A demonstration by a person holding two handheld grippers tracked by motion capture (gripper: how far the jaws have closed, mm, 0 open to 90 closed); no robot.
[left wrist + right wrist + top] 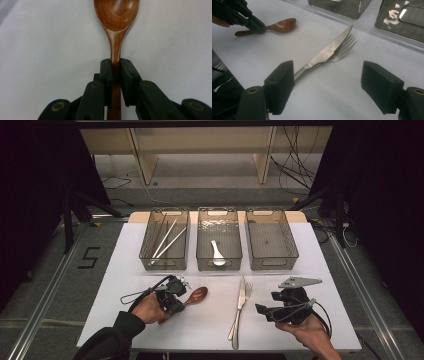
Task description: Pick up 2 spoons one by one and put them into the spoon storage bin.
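Beneath both grippers a white table (125,270) is spread, set on a grey floor with dark curtains at either side and wooden shelving and loose cables behind. Beyond the grippers, at the far edge, three clear bins (219,239) are lined up side by side: chopsticks (167,240) are seen in the one ahead of the left gripper, a white spoon (217,253) in the middle one. Between the two grippers a knife (239,307) and a fork (247,290) are laid touching, the knife partly over the fork.

The left gripper (115,65) is pressed onto the handle of a wooden spoon (116,15), which is pinched between its pads; the bowl of the spoon is pointed away from the jaws and the spoon is lying on the table. The right gripper (328,85) is held with its jaws spread wide, nothing between them, just short of the knife's handle.
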